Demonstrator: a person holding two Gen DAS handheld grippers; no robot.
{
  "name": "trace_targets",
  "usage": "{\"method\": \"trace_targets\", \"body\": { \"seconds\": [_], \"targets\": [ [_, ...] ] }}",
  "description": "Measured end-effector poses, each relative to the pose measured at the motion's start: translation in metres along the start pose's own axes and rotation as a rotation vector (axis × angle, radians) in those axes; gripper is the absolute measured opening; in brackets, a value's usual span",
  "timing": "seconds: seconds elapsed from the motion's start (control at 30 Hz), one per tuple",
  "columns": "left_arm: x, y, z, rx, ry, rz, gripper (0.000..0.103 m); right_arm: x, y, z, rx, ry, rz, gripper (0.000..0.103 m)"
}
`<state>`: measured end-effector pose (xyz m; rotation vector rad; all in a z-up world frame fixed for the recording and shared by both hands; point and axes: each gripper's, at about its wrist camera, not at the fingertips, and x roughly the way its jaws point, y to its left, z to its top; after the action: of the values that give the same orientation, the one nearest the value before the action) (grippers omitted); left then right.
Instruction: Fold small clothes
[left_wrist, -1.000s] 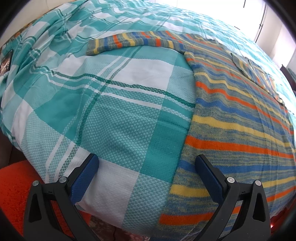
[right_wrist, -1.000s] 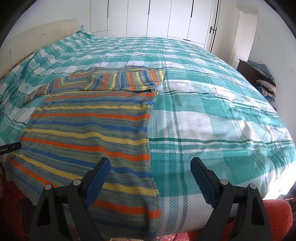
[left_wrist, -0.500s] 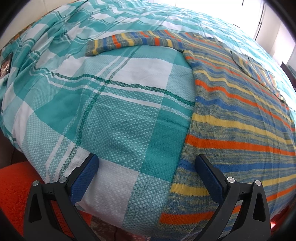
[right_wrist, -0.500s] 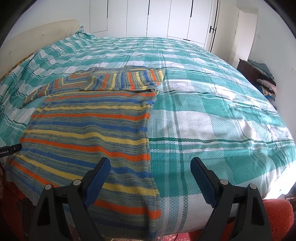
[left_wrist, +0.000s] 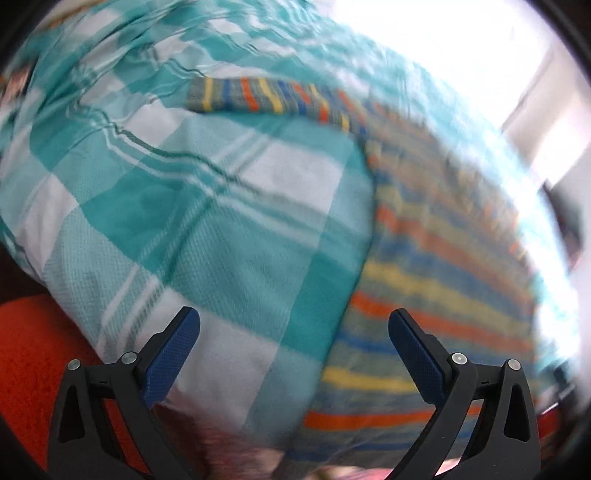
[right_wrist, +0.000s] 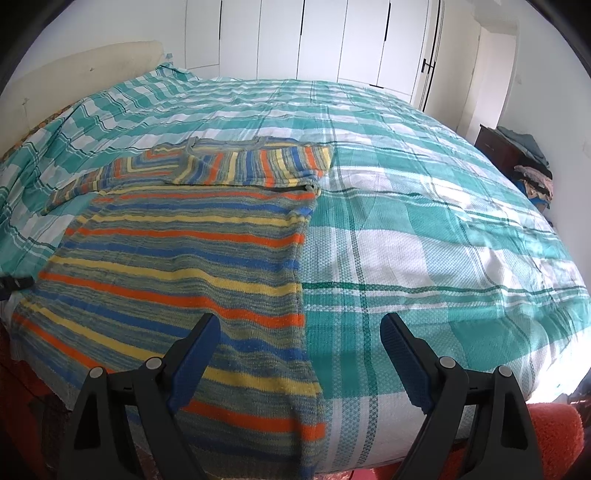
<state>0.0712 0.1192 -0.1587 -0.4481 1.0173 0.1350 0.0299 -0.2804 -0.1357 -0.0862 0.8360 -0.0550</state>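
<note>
**Jaws wide, sweater waiting at the bed's near edge**

Jaws first: my right gripper (right_wrist: 299, 332) stands released, blue pads spread with nothing between them, hanging over the right side edge of the striped sweater (right_wrist: 177, 266). My left gripper (left_wrist: 293, 328) is released too, empty, over the sweater's left side edge, though that view is smeared and I can't read fine detail there.

To do this step well, I judge I should bring each pair of jaws down onto one layer-pair of knit near the hem corners, pinch only the sweater and not the bedspread (right_wrist: 424, 229) under it, then lift both sides evenly so the fold lands square. Loose knit will stretch and sag, so a shallow bite risks slipping.

The sweater lies flat on the bed, body smoothed out, hem draping just over the near edge. It is striped in orange, blue, yellow and a heathered grey-green. Its right sleeve (right_wrist: 255, 166) is already folded across the chest near the collar; the left sleeve (left_wrist: 258, 98) lies stretched out sideways on the teal check cloth.
</note>
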Motion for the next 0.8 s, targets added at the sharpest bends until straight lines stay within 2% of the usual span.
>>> {"method": "trace_targets", "body": {
  "seconds": [0.1,0.2,0.27,0.37,0.47,0.53,0.57,0.6,0.63,0.67,0.7,0.77,0.8],
  "targets": [
    [-0.001,0.025,0.044,-0.113,-0.028,-0.095,0.102,0.002,0.001,0.001,0.004,0.006,0.013,0.088],
    [0.01,0.059,0.106,-0.234,-0.057,-0.131,0.101,0.005,0.002,0.003,0.002,0.011,0.022,0.088],
    [0.024,0.074,0.137,-0.282,-0.06,-0.127,0.101,0.007,0.004,0.003,-0.001,0.014,0.025,0.088],
    [0.063,0.092,0.176,-0.347,-0.008,-0.087,0.096,0.011,0.005,0.003,-0.01,0.026,0.019,0.088],
    [0.103,0.109,0.192,-0.451,0.042,-0.078,0.094,0.015,0.007,0.003,-0.019,0.041,0.012,0.088],
    [0.119,0.116,0.196,-0.522,0.029,-0.066,0.091,0.016,0.007,0.003,-0.022,0.048,0.008,0.088],
    [0.119,0.116,0.196,-0.541,0.002,-0.051,0.079,0.018,0.007,0.004,-0.023,0.052,0.008,0.088],
    [0.119,0.117,0.199,-0.55,-0.025,-0.021,0.042,0.018,0.007,0.005,-0.022,0.054,0.01,0.088],
    [0.12,0.114,0.204,-0.539,-0.026,0.027,0.014,0.019,0.007,0.005,-0.019,0.055,0.013,0.088],
    [0.121,0.111,0.207,-0.525,-0.011,0.055,0.002,0.019,0.006,0.006,-0.016,0.054,0.015,0.088],
    [0.118,0.104,0.212,-0.497,-0.014,0.092,0.001,0.019,0.006,0.006,-0.014,0.053,0.017,0.088],
    [0.099,0.075,0.228,-0.362,-0.08,0.149,0.0,0.017,0.005,0.007,-0.013,0.045,0.018,0.088],
    [0.083,0.043,0.237,-0.241,-0.133,0.164,0.0,0.016,0.005,0.007,-0.013,0.04,0.021,0.088]
  ]
}}
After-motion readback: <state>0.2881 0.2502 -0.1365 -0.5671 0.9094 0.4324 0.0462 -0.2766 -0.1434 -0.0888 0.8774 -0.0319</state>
